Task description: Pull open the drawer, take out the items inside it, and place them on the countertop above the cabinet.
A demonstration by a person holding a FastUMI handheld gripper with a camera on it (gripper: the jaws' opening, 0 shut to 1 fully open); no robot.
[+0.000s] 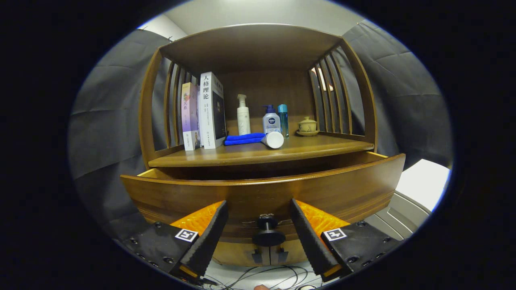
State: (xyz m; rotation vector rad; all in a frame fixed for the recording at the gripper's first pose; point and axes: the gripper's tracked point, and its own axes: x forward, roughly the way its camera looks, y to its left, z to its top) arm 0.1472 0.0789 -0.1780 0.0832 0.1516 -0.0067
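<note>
A wooden cabinet's drawer stands pulled out toward me, its front panel close ahead. Its dark round knob sits between my fingers, which stand apart on either side and do not touch it. My gripper is open. The drawer's inside is hidden behind its front panel. Above it is the countertop, where a folded blue cloth and a white tube lying on its side rest near the middle.
On the countertop stand two books at the left, a white pump bottle, a blue-capped bottle, a teal bottle and a small lidded cup on a saucer. Slatted sides and a top board enclose the shelf. Cables lie on the floor below.
</note>
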